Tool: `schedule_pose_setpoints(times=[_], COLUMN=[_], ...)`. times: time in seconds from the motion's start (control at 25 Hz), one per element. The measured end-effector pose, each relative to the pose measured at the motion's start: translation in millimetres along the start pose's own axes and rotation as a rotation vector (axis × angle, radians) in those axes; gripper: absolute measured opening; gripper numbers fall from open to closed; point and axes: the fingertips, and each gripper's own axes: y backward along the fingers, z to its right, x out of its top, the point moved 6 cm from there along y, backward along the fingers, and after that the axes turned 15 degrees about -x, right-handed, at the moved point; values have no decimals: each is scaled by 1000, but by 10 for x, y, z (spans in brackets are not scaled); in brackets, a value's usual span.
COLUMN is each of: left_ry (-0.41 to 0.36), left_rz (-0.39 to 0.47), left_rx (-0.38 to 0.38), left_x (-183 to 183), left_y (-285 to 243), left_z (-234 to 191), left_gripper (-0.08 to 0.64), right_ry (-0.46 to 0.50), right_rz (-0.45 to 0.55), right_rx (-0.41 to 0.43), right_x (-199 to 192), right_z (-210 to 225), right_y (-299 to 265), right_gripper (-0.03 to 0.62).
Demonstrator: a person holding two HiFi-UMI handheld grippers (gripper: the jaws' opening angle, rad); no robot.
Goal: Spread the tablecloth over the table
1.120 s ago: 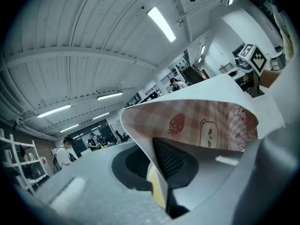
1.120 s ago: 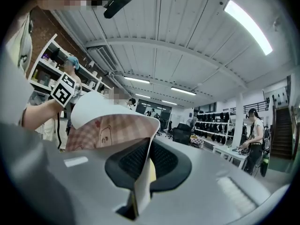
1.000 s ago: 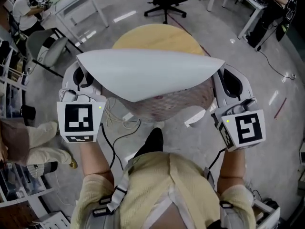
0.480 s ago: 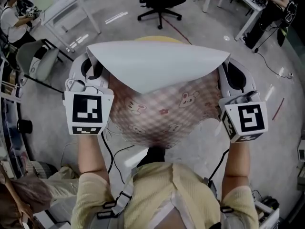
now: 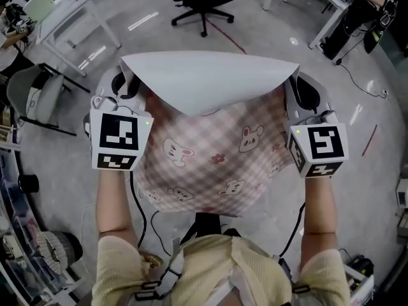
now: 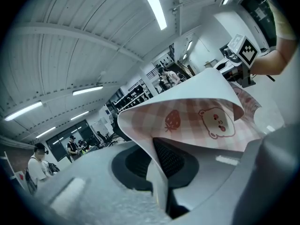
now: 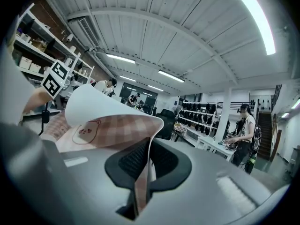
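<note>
Pink checked tablecloth [image 5: 210, 164] with animal prints, held up between left gripper [image 5: 124, 97] and right gripper [image 5: 299, 97], each clamped on an edge, white underside folded over on top.

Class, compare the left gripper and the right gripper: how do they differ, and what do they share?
The left gripper pinches the tablecloth at its left corner, and the right gripper pinches it at its right corner. The left marker cube shows a different black-and-white pattern from the right marker cube. Both have their jaws shut on the cloth's edge and hold it up in the air.
</note>
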Motion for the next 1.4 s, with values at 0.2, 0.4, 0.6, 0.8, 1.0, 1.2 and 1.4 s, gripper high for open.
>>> schedule_pose_setpoints(times=[0.2,0.4,0.6,0.8,1.0,1.2,1.4], left_ry=[49,46,37,32,4,-3,-21], left_rz=[-38,-91,-127,-173,-217,-282,-348], left_rx=[-61,-117,-155,-197,-246,-307,-357], left_x=[-213,-418,-640,-895,-1120,-1399,-1628], left_y=[-407,-719,-1032,-1234,-1451,-1748,-2021], left_z=[-196,-183,-205,-149,-85,45,239], left_gripper=[15,18,21,28,31,35,37], right_ry=[41,6,23,51,67,93,124], right_rz=[-66,-131,-161,-197,-248,-317,-356], right_rx=[9,5,3,20,38,65,93], right_x=[-121,-406,-628,-808,-990,-1302,-1709], right_z=[-54,-105,-175,-255,-361,-428,-472], right_y=[-385,-605,-829,-913,-1019,-1197,-1332], right_gripper=[11,9,11,18,21,23,25])
